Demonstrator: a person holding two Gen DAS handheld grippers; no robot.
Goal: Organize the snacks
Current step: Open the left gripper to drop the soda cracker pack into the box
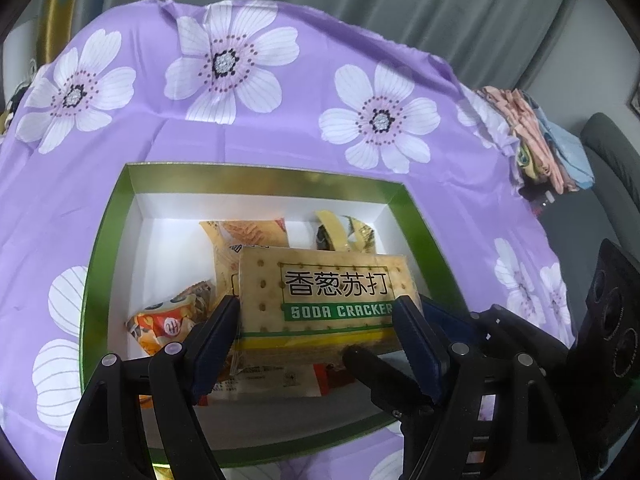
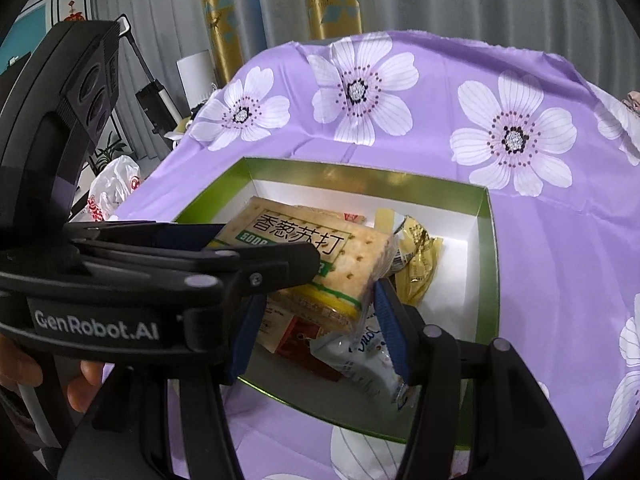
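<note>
A green-rimmed box (image 1: 100, 240) with a white inside sits on the purple flowered cloth. My left gripper (image 1: 316, 312) is shut on a soda cracker pack (image 1: 332, 300) and holds it over the box. Under it lie an orange snack packet (image 1: 168, 320), a yellow-white packet (image 1: 248, 232) and a yellow wrapped snack (image 1: 344, 232). In the right wrist view my right gripper (image 2: 320, 320) is open over the near end of the box (image 2: 490, 248), its fingers straddling the near end of the cracker pack (image 2: 320, 248), above a white-blue packet (image 2: 360, 360). The left gripper (image 2: 256, 264) crosses in front.
A pile of folded cloths (image 1: 536, 140) lies at the table's far right edge. A white plastic bag (image 2: 116, 188) and a tripod stand off the table's left side. Grey and gold curtains hang behind.
</note>
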